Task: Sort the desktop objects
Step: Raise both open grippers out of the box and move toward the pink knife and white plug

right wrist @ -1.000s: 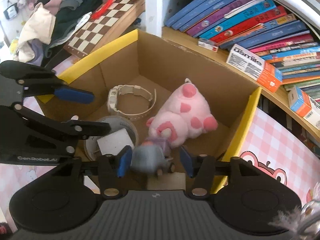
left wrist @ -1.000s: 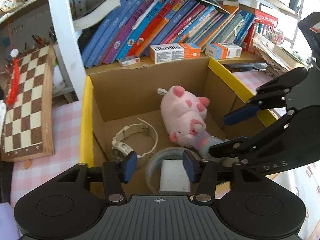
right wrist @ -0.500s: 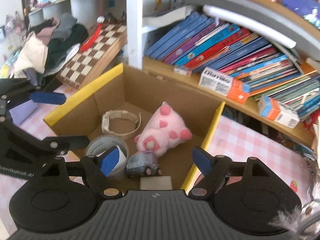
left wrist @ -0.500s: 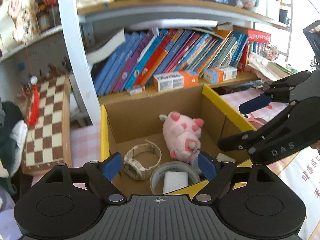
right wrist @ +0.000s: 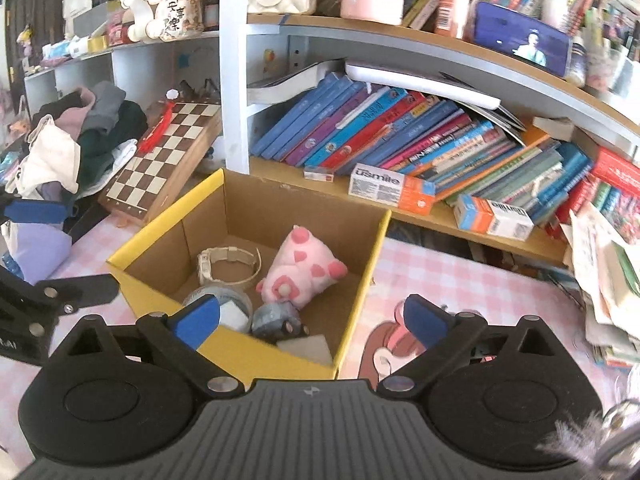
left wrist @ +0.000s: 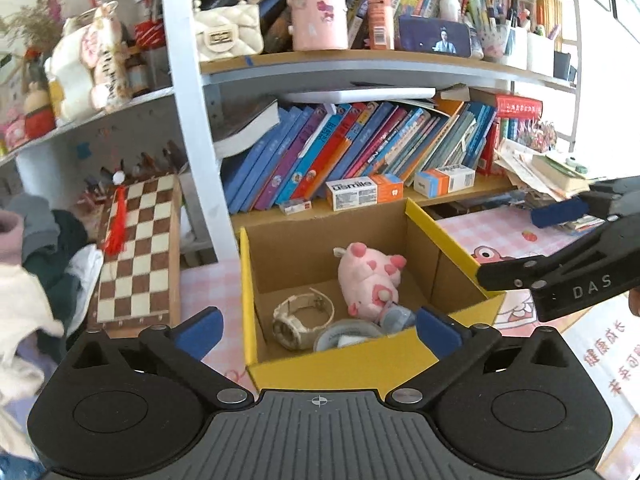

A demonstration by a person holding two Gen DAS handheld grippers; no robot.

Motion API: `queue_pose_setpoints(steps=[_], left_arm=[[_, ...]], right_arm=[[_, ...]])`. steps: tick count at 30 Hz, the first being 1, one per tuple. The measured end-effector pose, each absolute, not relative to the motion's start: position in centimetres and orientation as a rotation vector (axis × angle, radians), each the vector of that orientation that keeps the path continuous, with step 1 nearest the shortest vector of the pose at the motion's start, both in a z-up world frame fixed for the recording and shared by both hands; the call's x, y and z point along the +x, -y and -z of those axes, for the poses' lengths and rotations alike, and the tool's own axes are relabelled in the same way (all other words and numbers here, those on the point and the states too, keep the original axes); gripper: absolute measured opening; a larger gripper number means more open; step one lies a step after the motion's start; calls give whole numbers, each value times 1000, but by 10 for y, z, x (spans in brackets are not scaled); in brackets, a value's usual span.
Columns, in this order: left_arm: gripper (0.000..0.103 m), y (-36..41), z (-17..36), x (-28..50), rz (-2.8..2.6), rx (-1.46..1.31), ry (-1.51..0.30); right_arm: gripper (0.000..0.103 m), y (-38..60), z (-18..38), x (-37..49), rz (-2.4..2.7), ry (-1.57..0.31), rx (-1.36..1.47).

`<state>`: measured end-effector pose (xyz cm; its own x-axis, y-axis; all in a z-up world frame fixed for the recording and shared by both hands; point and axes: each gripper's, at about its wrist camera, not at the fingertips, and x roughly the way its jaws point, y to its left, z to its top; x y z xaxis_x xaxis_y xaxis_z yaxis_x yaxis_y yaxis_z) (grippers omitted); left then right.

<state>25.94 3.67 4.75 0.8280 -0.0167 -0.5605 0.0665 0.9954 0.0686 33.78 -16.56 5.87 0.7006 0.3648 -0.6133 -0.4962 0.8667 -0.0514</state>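
Left gripper (left wrist: 318,330): jaws spread wide, just been opening, nothing between the pads; the near wall of the box (left wrist: 340,364) spans the gap.

Right gripper (right wrist: 312,318): jaws likewise wide, just been opening, holding nothing; the box's near corner sits between the pads.

Box, cardboard with yellow rim, just ahead of both grippers, on a pink checked cloth (right wrist: 460,280).

Contents:
- Tape roll (left wrist: 348,334), nearest the left jaws, partly hidden by the box wall.
- Watch (left wrist: 300,318), white, ahead of the left gripper's left pad.
- Toy car (right wrist: 276,318), grey, just ahead of the right jaws, touching the pig (right wrist: 300,272).
- Pig, pink plush, beyond the car, mid-box.
- White block (right wrist: 308,346), at the near wall by the right jaws.

Beyond the box: books (left wrist: 352,152). Far left of the jaws: chessboard (left wrist: 138,248).
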Motion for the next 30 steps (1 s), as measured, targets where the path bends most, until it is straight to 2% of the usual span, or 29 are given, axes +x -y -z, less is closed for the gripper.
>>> queue_pose_setpoints(steps=[9,30], left_arm=[[103,-55,-36,221,-6,57,-612],[103,-52,11,141,25,31,-730]], right_arm=[[100,166,-50,287,-441,-647,-219],[100,181,17,180,-315,-783,-167]])
